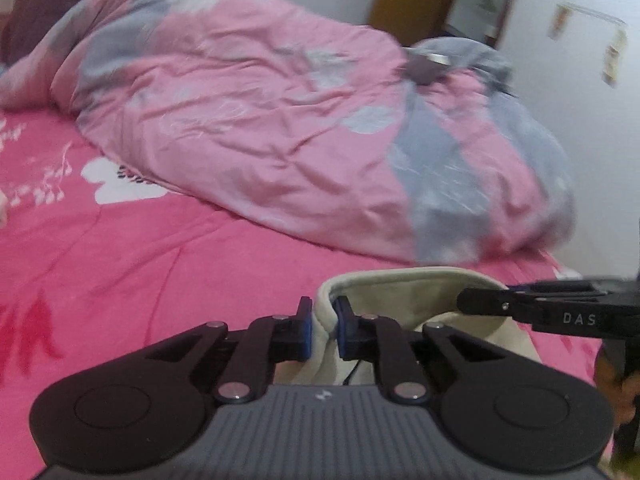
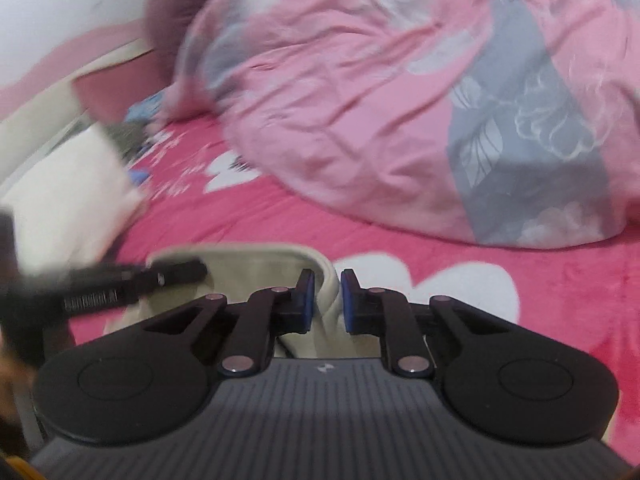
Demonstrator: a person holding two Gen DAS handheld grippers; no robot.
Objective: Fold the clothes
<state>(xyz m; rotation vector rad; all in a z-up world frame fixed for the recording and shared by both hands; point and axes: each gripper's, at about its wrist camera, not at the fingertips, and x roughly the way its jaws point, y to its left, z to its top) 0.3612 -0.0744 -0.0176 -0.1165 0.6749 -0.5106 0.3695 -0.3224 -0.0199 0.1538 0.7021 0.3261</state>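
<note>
Garment (image 1: pixel 404 296) beige, soft, thick-hemmed; pinched by both grippers (image 1: pixel 323 330) (image 2: pixel 327 300).

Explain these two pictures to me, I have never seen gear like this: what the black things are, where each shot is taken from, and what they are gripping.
No robot arm here: a person holds a two-finger clamp in each hand, and each clamp carries a wide-angle camera looking forward along its fingers. One picture is from the left gripper, the other from the right gripper. Each also sees the other clamp at the side of its picture. Both are closed on the thick edge of one beige garment, lifted between them above a bed with a bright pink sheet. Behind lies a bunched pink and grey duvet. The right view also shows something white at the left; it is too blurred to identify.
</note>
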